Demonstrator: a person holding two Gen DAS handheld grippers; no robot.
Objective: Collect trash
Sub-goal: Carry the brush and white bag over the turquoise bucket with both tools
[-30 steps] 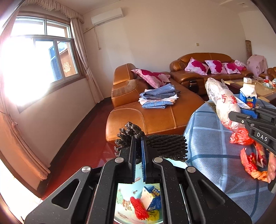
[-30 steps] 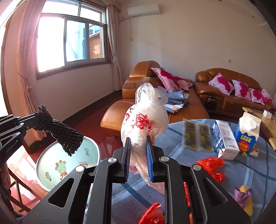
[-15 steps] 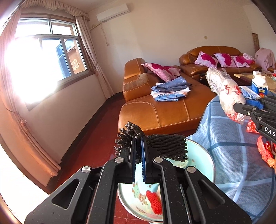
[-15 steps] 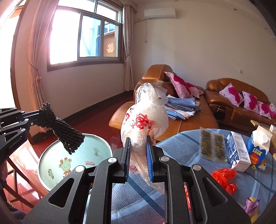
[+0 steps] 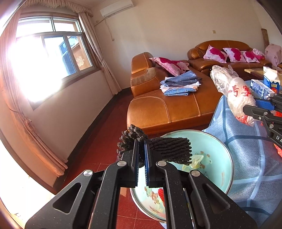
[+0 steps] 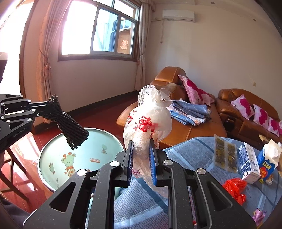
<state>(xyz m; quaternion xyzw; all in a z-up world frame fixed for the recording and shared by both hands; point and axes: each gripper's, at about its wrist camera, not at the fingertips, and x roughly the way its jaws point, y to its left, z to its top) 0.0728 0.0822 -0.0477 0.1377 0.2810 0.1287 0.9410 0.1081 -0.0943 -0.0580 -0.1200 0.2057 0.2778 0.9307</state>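
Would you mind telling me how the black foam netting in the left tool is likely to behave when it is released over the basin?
The black foam netting probably is floppy: it droops from the left tool. It looks light, open mesh, so it should fall softly into the basin, perhaps drifting. Unlikely to roll or break.

A living room with cream walls [image 5: 167, 31] and a glossy dark red tile floor [image 5: 98, 141]. Bright sunlight glares through a large window [image 5: 51, 59] framed by pale curtains [image 5: 98, 52]. An air conditioner [image 5: 116, 8] hangs high. Two tan leather sofas [image 5: 169, 105] carry pink floral cushions [image 5: 215, 54] and folded blue cloths [image 5: 179, 84].
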